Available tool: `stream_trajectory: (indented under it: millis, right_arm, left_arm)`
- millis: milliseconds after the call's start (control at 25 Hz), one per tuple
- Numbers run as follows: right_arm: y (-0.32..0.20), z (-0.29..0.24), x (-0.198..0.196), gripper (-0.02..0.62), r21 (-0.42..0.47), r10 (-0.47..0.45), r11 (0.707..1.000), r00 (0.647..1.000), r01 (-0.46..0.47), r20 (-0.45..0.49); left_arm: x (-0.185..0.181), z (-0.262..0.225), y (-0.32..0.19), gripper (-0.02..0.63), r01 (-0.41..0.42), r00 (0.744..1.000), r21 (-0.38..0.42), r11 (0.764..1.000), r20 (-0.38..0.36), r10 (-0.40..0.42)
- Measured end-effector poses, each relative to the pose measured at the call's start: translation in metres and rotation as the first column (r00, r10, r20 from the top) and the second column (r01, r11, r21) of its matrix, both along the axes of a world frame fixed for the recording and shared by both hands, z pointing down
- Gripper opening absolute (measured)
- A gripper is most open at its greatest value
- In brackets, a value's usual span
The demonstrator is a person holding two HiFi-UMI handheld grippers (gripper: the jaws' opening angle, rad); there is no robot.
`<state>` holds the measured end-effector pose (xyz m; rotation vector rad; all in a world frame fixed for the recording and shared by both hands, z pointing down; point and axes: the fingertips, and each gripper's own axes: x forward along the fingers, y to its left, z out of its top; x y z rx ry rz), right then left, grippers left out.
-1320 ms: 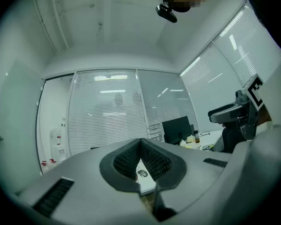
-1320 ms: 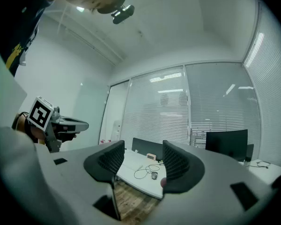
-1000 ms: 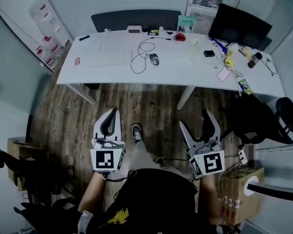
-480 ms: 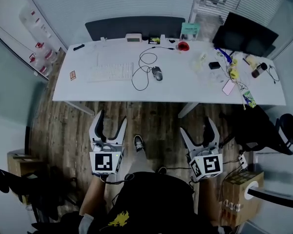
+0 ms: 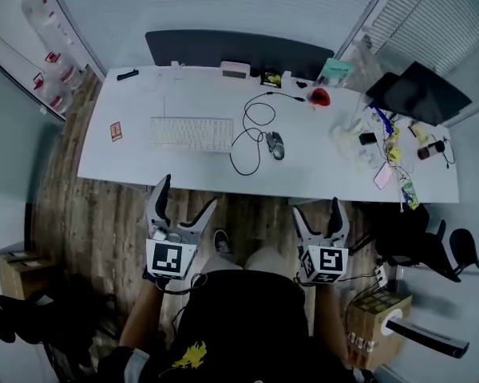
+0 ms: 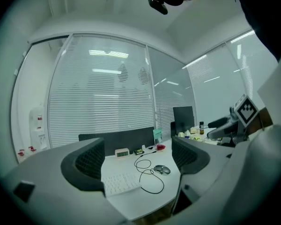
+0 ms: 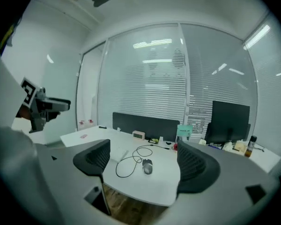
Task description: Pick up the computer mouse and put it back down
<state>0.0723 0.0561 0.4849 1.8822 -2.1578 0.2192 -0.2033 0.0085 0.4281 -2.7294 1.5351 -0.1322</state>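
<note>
Two grippers are in our hands, and both are far from the job. Our left gripper (image 5: 187, 193) has its jaws opening wide, with nothing between them. Our right gripper (image 5: 315, 207) has its jaws opening too, and they hold nothing.

The small dark grey computer mouse (image 5: 275, 144) lies flat on the long white desk (image 5: 144, 166). It is well ahead of both grippers and a bit closer to the right one. Its thin black cable (image 5: 233, 159) curls beside it, between the mouse and the flat white keyboard (image 5: 191, 132), which sits ahead of the left gripper. Both grippers hang over the brown wooden floor (image 5: 88, 206), short of the desk's near edge.

We think nothing of the task is done yet. We must reach the mouse, close on it, lift it and set it back down.
</note>
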Motion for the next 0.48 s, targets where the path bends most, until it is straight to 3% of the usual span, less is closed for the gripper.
stream_trajectory:
  millis: [80, 240, 480]
  right_arm:
    - [-0.029, 0.023, -0.015, 0.451, -0.040, 0.002, 0.999, 0.999, -0.004, -0.034]
    - [-0.081, 0.062, -0.033, 0.448, -0.129, -0.011, 0.992, 1.000, 0.010, -0.010]
    - [-0.160, 0.114, -0.023, 0.439, -0.222, -0.030, 0.975, 0.999, 0.023, -0.030]
  left_arm:
    - [-0.003, 0.012, -0.020, 0.436, -0.021, 1.000, -0.025, 0.999, -0.024, 0.020]
    - [-0.003, 0.041, -0.058, 0.436, -0.039, 0.999, -0.089, 0.995, -0.011, 0.038]
    - [0.018, 0.071, -0.118, 0.436, -0.058, 0.998, -0.111, 0.992, 0.029, 0.062]
